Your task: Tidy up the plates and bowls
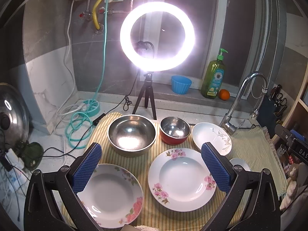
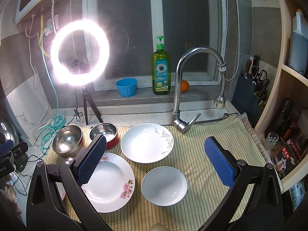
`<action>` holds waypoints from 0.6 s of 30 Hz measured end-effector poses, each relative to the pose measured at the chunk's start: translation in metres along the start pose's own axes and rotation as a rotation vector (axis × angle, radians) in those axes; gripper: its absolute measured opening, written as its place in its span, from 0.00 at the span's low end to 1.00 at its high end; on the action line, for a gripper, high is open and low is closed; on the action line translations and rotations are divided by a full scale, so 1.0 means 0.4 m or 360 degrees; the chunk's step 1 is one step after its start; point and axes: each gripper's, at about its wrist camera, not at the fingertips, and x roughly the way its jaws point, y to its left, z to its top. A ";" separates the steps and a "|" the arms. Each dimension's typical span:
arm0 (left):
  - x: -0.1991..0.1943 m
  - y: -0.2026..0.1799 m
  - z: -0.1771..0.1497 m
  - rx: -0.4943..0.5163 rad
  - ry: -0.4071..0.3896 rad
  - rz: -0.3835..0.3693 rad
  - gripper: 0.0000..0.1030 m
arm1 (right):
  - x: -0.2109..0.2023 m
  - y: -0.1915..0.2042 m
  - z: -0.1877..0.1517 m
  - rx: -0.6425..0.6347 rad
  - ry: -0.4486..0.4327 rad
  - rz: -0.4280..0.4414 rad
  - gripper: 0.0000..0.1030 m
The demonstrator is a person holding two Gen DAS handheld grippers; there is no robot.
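Note:
On a striped cloth [image 1: 150, 211] lie two pink-flowered plates [image 1: 113, 194] [image 1: 182, 177], a white plate with a grey twig print [image 1: 209, 136], a small plain white bowl [image 2: 164, 185], a large steel bowl [image 1: 131, 132] and a smaller red-walled steel bowl [image 1: 174, 130]. My left gripper [image 1: 152, 165] is open and empty, hovering above the two flowered plates. My right gripper [image 2: 156, 161] is open and empty, above the white bowl and the twig plate [image 2: 147, 143]. The right view also shows one flowered plate [image 2: 109, 181], the steel bowl [image 2: 67, 141] and the red bowl [image 2: 105, 132].
A lit ring light on a tripod [image 1: 146, 98] stands behind the bowls. A faucet [image 2: 180, 104] rises at the cloth's far edge. A soap bottle [image 2: 161, 71], blue cup [image 2: 127, 86] and orange [image 2: 184, 85] sit on the sill. A pot lid [image 1: 11, 115] and cables lie left; a knife block [image 2: 250, 94] and shelves are right.

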 end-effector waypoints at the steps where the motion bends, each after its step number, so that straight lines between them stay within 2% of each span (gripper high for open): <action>1: 0.000 0.000 0.001 0.0000 0.0001 -0.0002 0.99 | -0.002 0.000 0.001 0.0000 0.0002 0.0001 1.00; 18: 0.006 0.004 0.006 -0.0013 0.0003 -0.0023 0.99 | 0.006 0.006 -0.001 -0.0003 0.0002 -0.0002 1.00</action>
